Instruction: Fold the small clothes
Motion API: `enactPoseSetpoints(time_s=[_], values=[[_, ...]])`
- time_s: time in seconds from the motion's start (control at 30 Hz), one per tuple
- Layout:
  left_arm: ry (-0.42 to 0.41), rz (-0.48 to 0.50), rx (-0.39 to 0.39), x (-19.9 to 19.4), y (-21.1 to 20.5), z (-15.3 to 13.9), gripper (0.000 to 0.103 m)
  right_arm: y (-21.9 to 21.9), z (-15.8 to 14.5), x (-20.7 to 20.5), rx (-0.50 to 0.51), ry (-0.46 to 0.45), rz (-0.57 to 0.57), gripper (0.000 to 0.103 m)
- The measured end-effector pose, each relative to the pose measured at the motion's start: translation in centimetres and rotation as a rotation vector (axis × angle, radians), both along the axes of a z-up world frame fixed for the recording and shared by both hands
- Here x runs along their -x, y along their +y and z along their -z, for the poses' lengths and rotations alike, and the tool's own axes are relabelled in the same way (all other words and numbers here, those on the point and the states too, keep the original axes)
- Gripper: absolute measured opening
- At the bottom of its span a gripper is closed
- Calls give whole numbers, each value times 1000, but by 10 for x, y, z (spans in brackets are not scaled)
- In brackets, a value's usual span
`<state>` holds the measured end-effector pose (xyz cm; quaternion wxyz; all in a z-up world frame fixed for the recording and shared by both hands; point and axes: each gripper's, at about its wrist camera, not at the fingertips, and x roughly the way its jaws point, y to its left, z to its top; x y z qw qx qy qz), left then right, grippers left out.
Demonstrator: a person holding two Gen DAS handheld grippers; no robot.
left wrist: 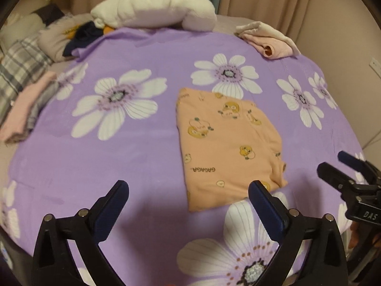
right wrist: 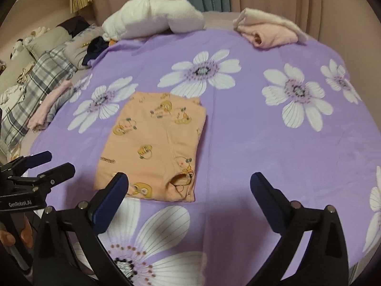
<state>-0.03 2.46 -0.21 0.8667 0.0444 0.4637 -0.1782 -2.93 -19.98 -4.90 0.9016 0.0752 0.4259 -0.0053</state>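
A small peach garment printed with yellow ducks lies folded into a neat rectangle on the purple flowered sheet. My left gripper hangs above the sheet at the garment's near edge, jaws wide open with nothing between them. My right gripper is also open and holds nothing; it hovers over the garment's near right corner. Each gripper shows in the other's view: the right one at the right edge, the left one at the left edge.
A rolled white blanket lies at the far edge of the bed. Folded pink clothes sit at the far right. A pink and grey folded pile lies at the left beside plaid pillows. Curtains hang behind.
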Motion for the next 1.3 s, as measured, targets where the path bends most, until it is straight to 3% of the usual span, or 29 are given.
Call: enactPoseSetpoints(time_s=[0.23,0.43,1.3], values=[[-7,-11,-19,13,3,-13,101,14,-30,18,42,-72,17,103],[33,-34,-79,15,2,4,101,24,8,11,16,50,6,103],[18,-36,-92,19,-2,0,101,27,3,11,10,32,10,103]])
